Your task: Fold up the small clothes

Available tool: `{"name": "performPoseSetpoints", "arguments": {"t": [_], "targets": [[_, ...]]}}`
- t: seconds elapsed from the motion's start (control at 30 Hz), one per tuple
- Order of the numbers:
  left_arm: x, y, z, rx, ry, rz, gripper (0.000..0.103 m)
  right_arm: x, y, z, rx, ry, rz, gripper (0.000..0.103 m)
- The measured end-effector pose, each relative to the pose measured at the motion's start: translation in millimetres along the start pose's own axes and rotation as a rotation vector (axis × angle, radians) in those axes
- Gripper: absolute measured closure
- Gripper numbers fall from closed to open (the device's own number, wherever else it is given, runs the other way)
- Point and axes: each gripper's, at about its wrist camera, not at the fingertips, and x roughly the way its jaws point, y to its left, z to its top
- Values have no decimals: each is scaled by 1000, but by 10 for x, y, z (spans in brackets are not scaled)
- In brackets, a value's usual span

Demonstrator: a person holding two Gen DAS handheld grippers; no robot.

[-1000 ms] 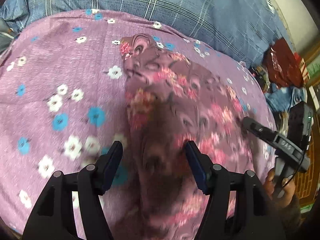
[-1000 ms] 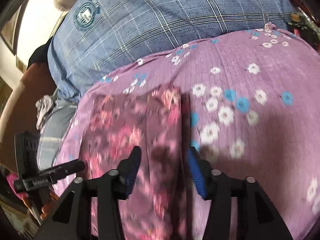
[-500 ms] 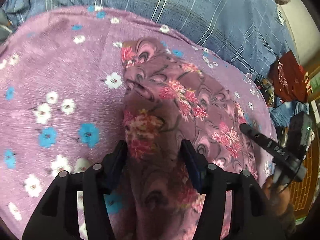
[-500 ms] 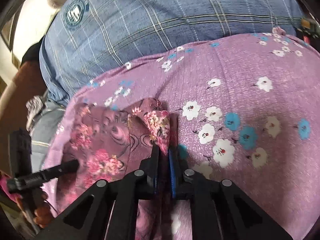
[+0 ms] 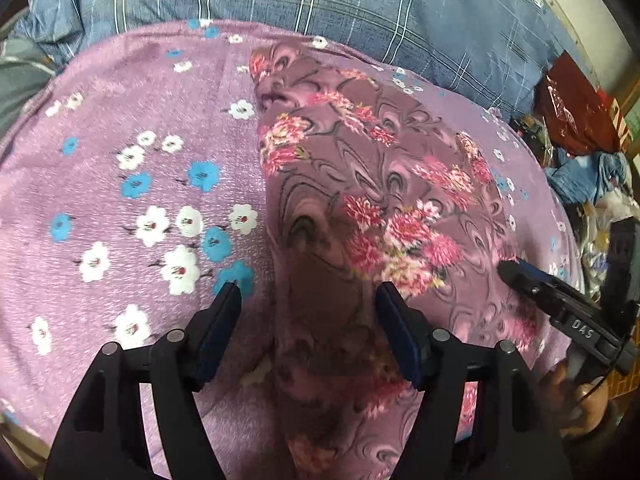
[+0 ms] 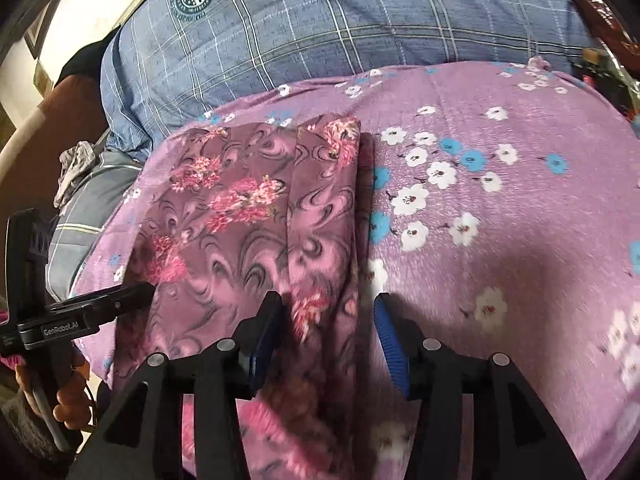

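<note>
A mauve garment (image 5: 372, 184) with pink flowers and dark swirls lies folded lengthwise on a purple flowered sheet (image 5: 132, 128). My left gripper (image 5: 310, 312) hovers over the garment's near left edge. Its jaws are opening, and cloth lies below the gap, untouched by the pads. In the right wrist view my right gripper (image 6: 328, 320) straddles the folded right edge of the garment (image 6: 256, 216). These jaws are opening too, with the pads clear of the cloth. Each gripper shows in the other's view: the right gripper (image 5: 516, 274) and the left gripper (image 6: 140, 292) rest at the garment's sides.
A blue plaid cover (image 5: 320, 4) bulks up behind the purple sheet (image 6: 500, 208). At the far right sit a red bag (image 5: 576, 112) and a heap of blue cloth (image 5: 588, 176). A hand (image 6: 68, 400) holds the left gripper's handle.
Half a second ago my right gripper was shut on the garment's right edge; now it stands open and the edge lies flat. The left jaws narrowed, then widened. Both grippers shifted along the garment.
</note>
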Motion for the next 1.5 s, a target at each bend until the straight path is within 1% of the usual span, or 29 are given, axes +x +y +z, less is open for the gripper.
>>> {"name": "performPoseSetpoints", "arguments": {"t": [0.07, 0.2, 0.47, 0.77, 0.93, 1.0, 1.17, 1.27, 1.33, 1.4, 1.5], "targets": [[-53, -22, -62, 9, -7, 6, 33, -82, -18, -54, 6, 1, -16, 54], [-82, -39, -146, 14, -4, 1, 34, -230, -130, -205, 76, -1, -20, 50], [-218, -109, -253, 42, -19, 3, 34, -420, -135, -288, 109, -26, -61, 49], [-278, -99, -251, 42, -14, 11, 34, -466, -152, -341, 144, -24, -57, 48], [-275, -117, -238, 43, -6, 13, 34, -479, -226, -347, 176, -39, -55, 48], [-262, -125, -222, 45, 3, 15, 34, -481, -243, -347, 176, -44, -49, 48], [-258, -118, -120, 35, 27, -16, 34, -461, -231, -350, 166, -48, -22, 47], [-256, -76, -14, 31, 30, -9, 33, -436, -225, -360, 156, -48, -1, 47], [-238, -7, 44, 9, 33, -4, 33, -407, -222, -361, 149, -47, 11, 47], [-208, 104, 121, -37, 45, -16, 33, -378, -219, -343, 144, -50, 16, 46], [-127, 207, 297, -75, 60, -19, 33, -305, -201, -192, 127, -54, 22, 46]]}}
